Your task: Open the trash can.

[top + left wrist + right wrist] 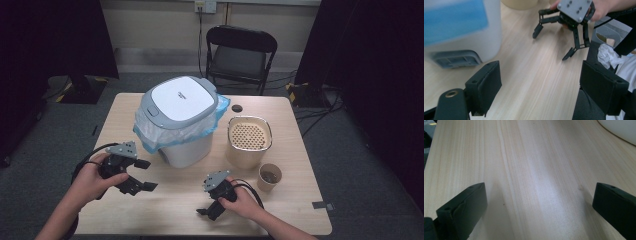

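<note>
My left gripper is held above the table's front left, its jaws wide apart and nothing between them; in the left gripper view bare wood lies between the pads. My right gripper rests low near the front middle, open and empty, and in its own view plain tabletop shows between the jaws. The left gripper view also shows the right gripper farther off with spread fingers. A white bin with a grey-rimmed lid and a blue-edged bag liner stands mid-table, just beyond the left gripper.
A beige container with a perforated top stands right of the bin, a paper cup in front of it. A small black disc lies behind. A black chair stands beyond the wooden table. Crumpled paper lies past the table edge.
</note>
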Available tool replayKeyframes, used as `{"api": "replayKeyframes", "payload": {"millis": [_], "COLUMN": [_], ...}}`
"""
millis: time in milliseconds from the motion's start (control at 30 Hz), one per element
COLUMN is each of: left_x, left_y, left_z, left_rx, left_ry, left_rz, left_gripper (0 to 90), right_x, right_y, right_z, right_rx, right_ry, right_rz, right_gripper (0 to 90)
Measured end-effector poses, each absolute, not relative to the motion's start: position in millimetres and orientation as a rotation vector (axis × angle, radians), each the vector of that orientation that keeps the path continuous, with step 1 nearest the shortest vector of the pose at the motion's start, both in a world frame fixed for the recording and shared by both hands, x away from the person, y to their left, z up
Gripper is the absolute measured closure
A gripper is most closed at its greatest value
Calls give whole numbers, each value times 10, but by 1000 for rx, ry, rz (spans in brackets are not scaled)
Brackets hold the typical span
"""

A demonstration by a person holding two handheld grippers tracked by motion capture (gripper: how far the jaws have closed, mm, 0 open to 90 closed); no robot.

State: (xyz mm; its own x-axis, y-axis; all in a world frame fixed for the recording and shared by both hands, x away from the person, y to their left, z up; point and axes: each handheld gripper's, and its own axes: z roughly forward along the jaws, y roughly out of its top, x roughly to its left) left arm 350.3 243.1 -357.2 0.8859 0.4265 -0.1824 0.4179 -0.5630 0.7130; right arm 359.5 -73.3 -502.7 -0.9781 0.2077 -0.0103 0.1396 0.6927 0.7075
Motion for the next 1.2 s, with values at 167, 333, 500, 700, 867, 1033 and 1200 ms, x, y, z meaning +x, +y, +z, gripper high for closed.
{"api": "replayKeyframes", "payload": {"millis": [167, 333, 500, 700, 867, 1033, 1200], "left_x": [3521, 3534, 3572, 3625, 3678, 3716, 3779], "left_y": [2494, 2537, 2563, 2566, 2535, 2501, 2464], "left_z": [-3419, -3309, -3174, -3038, -2898, -2811, -2696], "left_rx": [2228, 2235, 2238, 2242, 2248, 2252, 2239], "left_ry": [620, 624, 631, 626, 606, 595, 582], "left_rz": [42, 47, 68, 92, 112, 116, 127], "left_gripper": [171, 173, 173, 175, 175, 175, 176], "right_x": [3595, 3595, 3595, 3595, 3596, 3596, 3593], "right_y": [-733, -733, -733, -733, -733, -733, -733], "right_z": [-5027, -5027, -5027, -5026, -5026, -5026, -5025], "right_rx": [290, 290, 289, 290, 289, 289, 294], "right_ry": [2808, 2808, 2807, 2810, 2810, 2810, 2813], "right_rz": [1162, 1162, 1162, 1161, 1162, 1162, 1160], "right_gripper": [0, 0, 0, 0, 0, 0, 0]}}
